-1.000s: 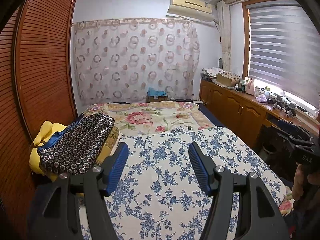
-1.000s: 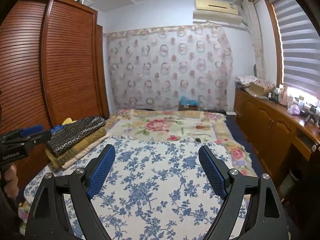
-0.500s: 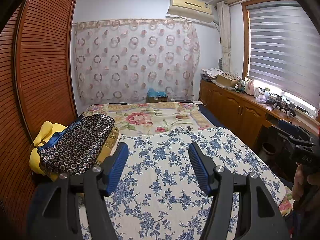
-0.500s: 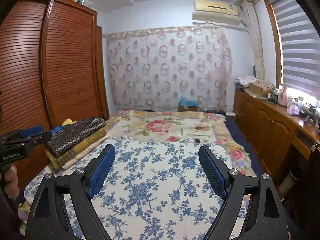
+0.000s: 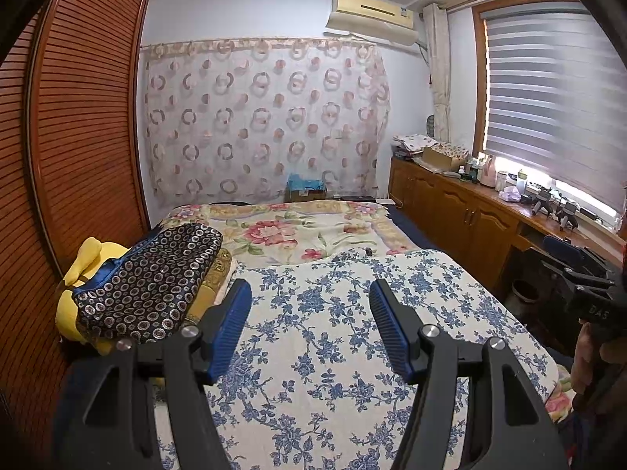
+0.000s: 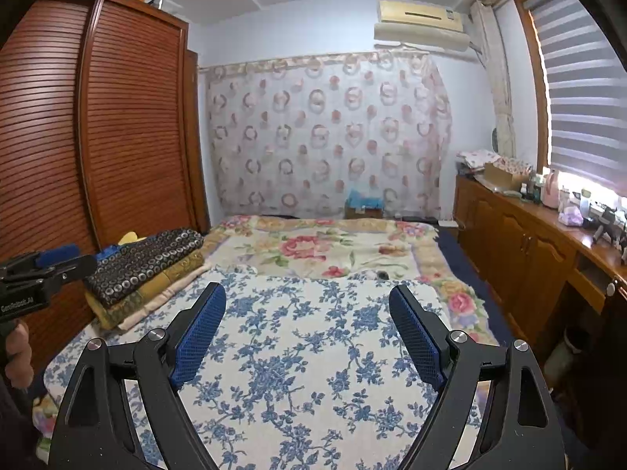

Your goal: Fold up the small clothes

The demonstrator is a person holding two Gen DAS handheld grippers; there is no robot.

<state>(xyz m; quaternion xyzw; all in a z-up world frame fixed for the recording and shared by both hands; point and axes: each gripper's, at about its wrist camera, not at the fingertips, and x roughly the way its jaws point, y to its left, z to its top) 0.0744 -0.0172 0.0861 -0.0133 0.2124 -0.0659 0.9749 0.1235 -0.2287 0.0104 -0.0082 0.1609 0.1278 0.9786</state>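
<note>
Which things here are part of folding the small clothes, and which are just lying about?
For the job:
- left gripper, open, empty
- right gripper, open, empty
- stack of folded cloth
- blue-flowered cover, the bare work surface

Lying about:
- rose blanket
- wardrobe
- cluttered sideboard
- air conditioner

No loose small garment shows.

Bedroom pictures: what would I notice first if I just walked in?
Probably the blue-flowered cover spread over the near end of the bed, right under both open grippers. Next, the stack of folded cloth at the bed's left edge by the wooden wardrobe, and the circle-patterned curtain on the far wall.
</note>
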